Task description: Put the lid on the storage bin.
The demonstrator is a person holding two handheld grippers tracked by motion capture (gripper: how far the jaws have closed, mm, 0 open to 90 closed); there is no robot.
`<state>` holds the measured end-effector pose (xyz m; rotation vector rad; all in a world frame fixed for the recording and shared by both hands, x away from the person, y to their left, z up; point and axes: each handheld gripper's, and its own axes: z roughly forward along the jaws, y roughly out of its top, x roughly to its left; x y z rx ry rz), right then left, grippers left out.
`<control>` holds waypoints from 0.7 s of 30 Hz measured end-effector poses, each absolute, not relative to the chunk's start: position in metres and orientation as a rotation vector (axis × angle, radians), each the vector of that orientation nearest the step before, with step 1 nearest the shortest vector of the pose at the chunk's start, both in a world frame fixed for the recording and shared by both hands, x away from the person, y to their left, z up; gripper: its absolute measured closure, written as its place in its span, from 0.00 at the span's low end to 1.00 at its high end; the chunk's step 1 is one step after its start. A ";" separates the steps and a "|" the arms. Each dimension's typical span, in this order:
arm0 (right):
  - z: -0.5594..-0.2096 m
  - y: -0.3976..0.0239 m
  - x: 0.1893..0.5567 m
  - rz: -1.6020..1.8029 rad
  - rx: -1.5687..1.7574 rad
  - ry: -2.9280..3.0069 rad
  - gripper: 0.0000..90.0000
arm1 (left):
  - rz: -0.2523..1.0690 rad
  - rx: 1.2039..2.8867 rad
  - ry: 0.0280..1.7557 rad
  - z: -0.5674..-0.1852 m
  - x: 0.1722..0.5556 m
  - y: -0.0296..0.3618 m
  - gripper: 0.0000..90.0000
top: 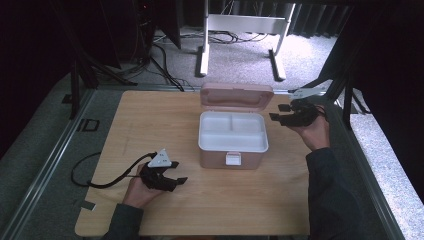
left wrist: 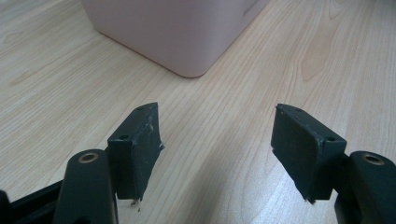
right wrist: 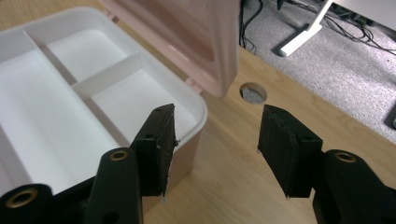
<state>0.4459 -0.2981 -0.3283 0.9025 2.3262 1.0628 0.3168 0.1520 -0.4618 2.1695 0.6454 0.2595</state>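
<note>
A pink box [top: 232, 145] with a white divided tray [top: 233, 132] sits open at the centre of the tabletop [top: 150, 120], its lid [top: 237, 97] standing up along the far edge. The right gripper [top: 278, 113] hovers just beside the box's far right corner, jaws wide and empty, pointing left toward the lid. The left gripper [top: 181, 171] rests low on the tabletop to the near left of the box, jaws also wide, holding nothing. The right gripper looks nearer to the lid and better placed to reach it.
</note>
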 end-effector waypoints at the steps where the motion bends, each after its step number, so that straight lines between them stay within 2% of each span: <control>1: -0.327 -0.299 0.447 1.064 0.907 2.315 0.51 | 0.261 2.169 0.646 -0.462 0.317 0.152 0.37; 5: -0.323 -0.301 0.454 1.059 0.948 2.279 0.51 | 0.261 2.169 0.646 -0.461 0.317 0.152 0.37; 7: -0.320 -0.303 0.457 1.075 0.967 2.250 0.55 | 0.261 2.168 0.645 -0.461 0.317 0.152 0.37; 21: -0.301 -0.299 0.482 1.170 1.065 2.130 0.55 | 0.258 2.167 0.645 -0.462 0.318 0.152 0.37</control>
